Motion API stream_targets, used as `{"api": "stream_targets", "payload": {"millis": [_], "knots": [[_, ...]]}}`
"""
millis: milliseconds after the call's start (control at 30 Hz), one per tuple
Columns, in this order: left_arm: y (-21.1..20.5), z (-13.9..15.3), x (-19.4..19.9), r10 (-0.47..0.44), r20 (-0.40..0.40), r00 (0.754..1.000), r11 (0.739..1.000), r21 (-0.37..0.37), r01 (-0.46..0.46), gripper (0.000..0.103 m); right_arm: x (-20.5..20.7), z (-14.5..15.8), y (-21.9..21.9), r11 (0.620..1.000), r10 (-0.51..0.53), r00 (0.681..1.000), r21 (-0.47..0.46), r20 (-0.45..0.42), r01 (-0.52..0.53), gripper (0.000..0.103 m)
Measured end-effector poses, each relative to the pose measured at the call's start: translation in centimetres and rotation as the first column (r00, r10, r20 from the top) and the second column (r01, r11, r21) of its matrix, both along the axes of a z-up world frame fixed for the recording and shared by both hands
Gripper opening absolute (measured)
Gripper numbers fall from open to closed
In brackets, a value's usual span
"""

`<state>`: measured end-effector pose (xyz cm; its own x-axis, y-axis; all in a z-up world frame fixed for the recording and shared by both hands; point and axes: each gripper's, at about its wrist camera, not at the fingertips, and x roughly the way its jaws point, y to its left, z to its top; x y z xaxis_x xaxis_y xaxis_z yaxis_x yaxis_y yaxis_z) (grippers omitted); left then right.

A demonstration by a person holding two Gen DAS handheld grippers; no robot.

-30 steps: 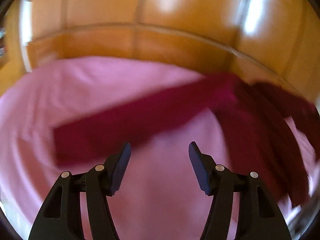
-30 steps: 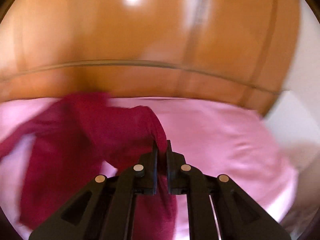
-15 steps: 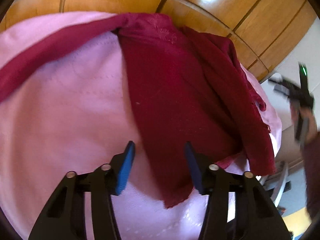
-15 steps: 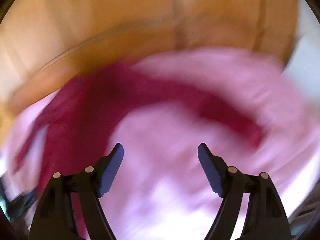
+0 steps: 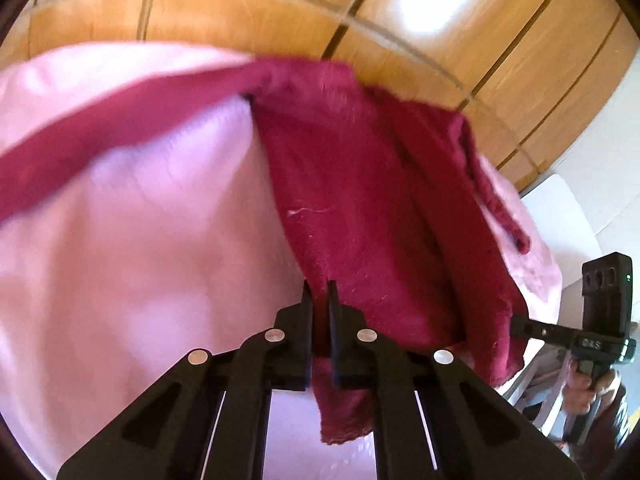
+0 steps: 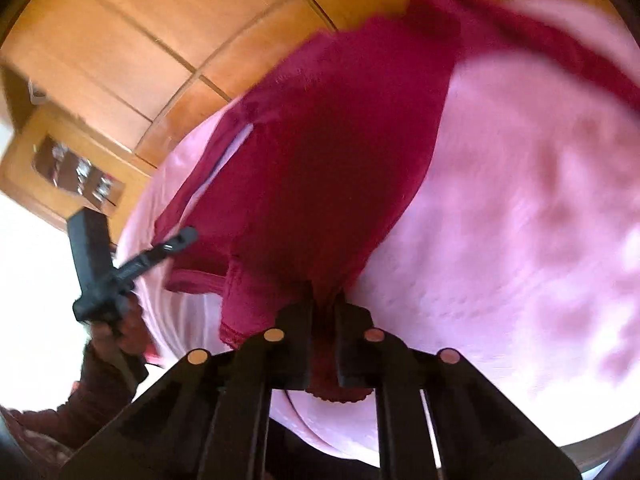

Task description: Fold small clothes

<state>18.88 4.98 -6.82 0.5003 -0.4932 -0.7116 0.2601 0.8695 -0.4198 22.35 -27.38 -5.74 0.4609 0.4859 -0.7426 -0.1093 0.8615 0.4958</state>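
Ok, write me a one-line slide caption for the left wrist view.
Left gripper shut on the near hem of a maroon garment spread over pink bedding.

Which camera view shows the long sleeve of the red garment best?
The left wrist view: the sleeve runs unbroken across the pink sheet to the picture's left edge. The right wrist view shows it only blurred, at the upper right edge.

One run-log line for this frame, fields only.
left tool: shut on maroon garment | right tool: shut on maroon garment | surface: pink sheet
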Motion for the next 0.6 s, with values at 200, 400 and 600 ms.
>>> {"api": "stream_targets", "payload": {"millis": [200,400,600], "knots": [[4.9,3.5,-2.1,0.011,0.065,0.998,1.000,0.013,-0.012,0.004,-3.4,3.1,-3.3,0.983,-0.040,0.998,-0.176,0.049,0.048,0.007],[7.6,3.0,-5.4,0.008,0.006,1.000,0.999,0.039,-0.008,0.004,-5.6,-2.2,-5.3,0.945,-0.049,0.994,-0.326,-0.101,0.013,0.007],[7.7,-0.1,-6.3,0.031,-0.062,0.998,0.996,0.082,-0.025,0.006,-5.0,-3.3,-4.3,0.928,-0.015,0.993,-0.371,-0.114,-0.029,0.045]]}}
